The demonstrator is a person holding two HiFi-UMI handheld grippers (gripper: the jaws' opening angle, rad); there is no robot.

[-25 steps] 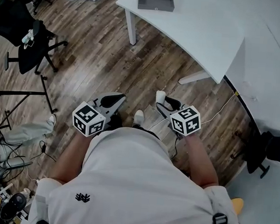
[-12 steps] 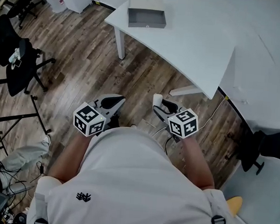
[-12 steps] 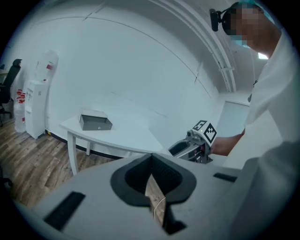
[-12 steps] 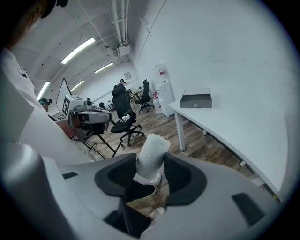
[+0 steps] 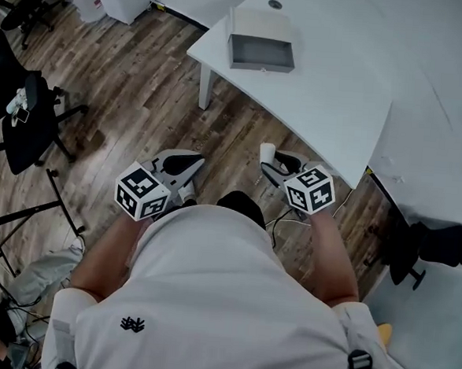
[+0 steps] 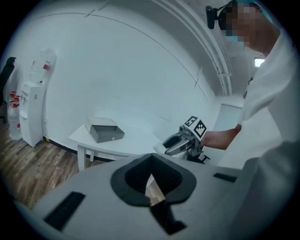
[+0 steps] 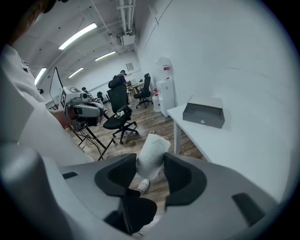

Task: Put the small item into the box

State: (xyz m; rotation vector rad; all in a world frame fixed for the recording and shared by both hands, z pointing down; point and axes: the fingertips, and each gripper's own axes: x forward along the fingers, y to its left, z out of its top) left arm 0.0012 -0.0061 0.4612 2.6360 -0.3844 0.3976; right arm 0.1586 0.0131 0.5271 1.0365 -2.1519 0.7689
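A grey open box (image 5: 261, 52) lies on the white table (image 5: 340, 85), also seen in the left gripper view (image 6: 107, 131) and the right gripper view (image 7: 204, 115). My right gripper (image 5: 272, 164) hangs over the wooden floor in front of the table, shut on a small white pouch (image 5: 266, 152). In its own view the right gripper (image 7: 151, 163) has the pouch (image 7: 152, 149) sticking up from between the pads. My left gripper (image 5: 186, 166) is held level with it on the left, shut with nothing in it (image 6: 151, 172).
A table leg (image 5: 206, 87) stands ahead of my left gripper. Black office chairs (image 5: 23, 110) are on the left, and another chair (image 5: 436, 243) on the right by the table edge. A water dispenser (image 7: 164, 86) stands beyond the table. Cables (image 5: 288, 219) trail on the floor.
The table and box have come nearer and lower in the head view as the person steps toward them. Both grippers keep their poses; the pouch stays gripped.
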